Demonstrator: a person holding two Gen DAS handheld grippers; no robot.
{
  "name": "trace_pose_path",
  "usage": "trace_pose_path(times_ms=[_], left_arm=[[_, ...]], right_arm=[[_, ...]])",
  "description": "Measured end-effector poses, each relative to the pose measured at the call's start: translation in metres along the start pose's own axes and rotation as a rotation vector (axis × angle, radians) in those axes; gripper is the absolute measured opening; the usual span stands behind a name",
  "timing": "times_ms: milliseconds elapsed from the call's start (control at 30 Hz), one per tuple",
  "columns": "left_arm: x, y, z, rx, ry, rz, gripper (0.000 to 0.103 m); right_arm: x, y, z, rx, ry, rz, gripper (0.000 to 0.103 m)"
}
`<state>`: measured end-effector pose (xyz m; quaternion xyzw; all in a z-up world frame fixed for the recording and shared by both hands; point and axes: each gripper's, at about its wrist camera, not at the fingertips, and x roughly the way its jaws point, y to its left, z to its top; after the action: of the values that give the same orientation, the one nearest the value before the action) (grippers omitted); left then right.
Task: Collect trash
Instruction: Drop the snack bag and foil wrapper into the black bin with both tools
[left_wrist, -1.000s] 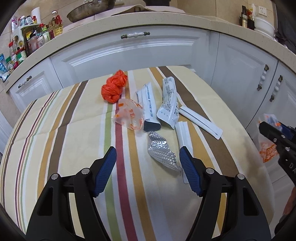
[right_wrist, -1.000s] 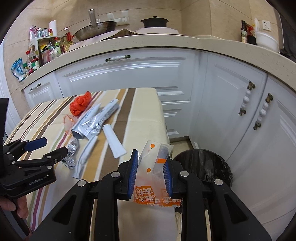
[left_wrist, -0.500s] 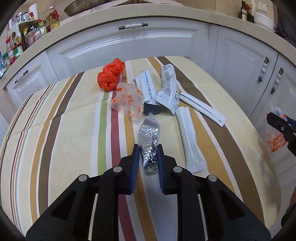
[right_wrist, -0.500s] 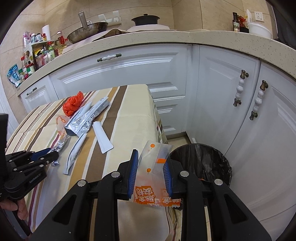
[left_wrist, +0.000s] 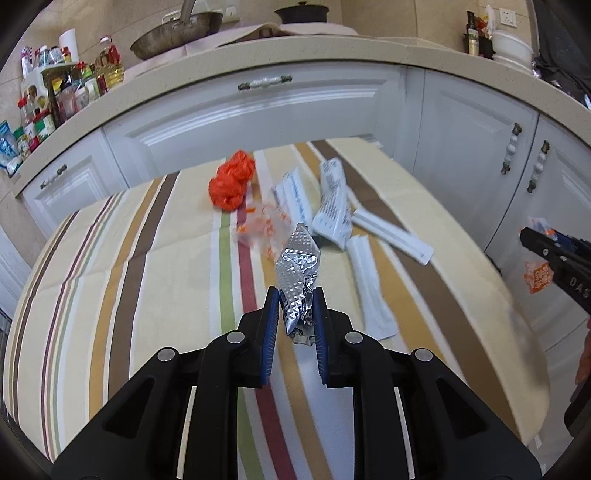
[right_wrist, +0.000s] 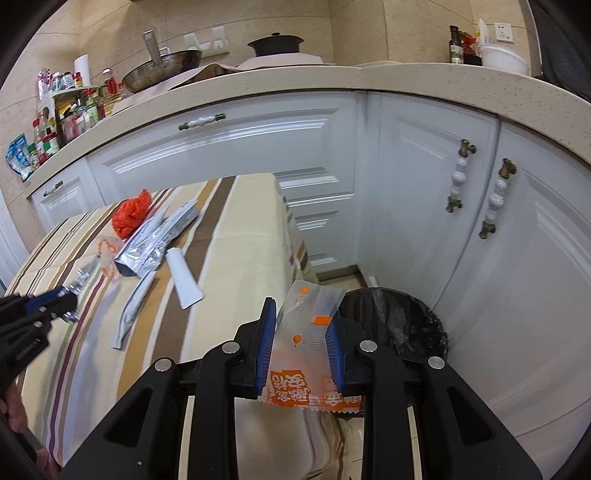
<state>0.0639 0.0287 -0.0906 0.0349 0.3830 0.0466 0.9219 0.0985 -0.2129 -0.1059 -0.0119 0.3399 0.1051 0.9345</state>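
1. My left gripper (left_wrist: 295, 325), open around the foil wrapper (left_wrist: 297, 275) a second ago, is now clamped on it and has lifted it off the striped table (left_wrist: 155, 280).
2. My right gripper (right_wrist: 302, 347) still pinches the orange-printed clear wrapper (right_wrist: 308, 350), now closer to the black-lined bin (right_wrist: 397, 317) beside the table.
3. So I judge two pieces ready to drop; the red bag (left_wrist: 232, 183) and white packets (left_wrist: 334, 206) remain on the table.
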Motion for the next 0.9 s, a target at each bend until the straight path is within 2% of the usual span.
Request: trace_pose_path(times_ms=[200, 367, 467, 700, 900], left_arm=[[-0.007, -0.029, 0.024, 0.034, -0.053, -0.065, 0.018], [-0.006, -0.071, 0.045, 0.094, -0.094, -0.136, 0.018], [0.002, -0.099, 0.052, 0.132, -0.088, -0.174, 0.018], [0.026, -0.157, 0.059, 0.227, -0.075, -0.193, 0.018], [0.043, -0.188, 0.067, 0.258, -0.064, -0.203, 0.018]], right_arm=[[-0.005, -0.024, 0.005, 0.018, -0.019, -0.065, 0.027], [-0.006, -0.049, 0.008, 0.032, -0.030, -0.123, 0.027], [-0.003, -0.063, 0.010, 0.040, -0.033, -0.152, 0.027], [0.008, -0.084, 0.010, 0.045, -0.025, -0.184, 0.027], [0.022, -0.097, 0.010, 0.057, -0.013, -0.189, 0.027]])
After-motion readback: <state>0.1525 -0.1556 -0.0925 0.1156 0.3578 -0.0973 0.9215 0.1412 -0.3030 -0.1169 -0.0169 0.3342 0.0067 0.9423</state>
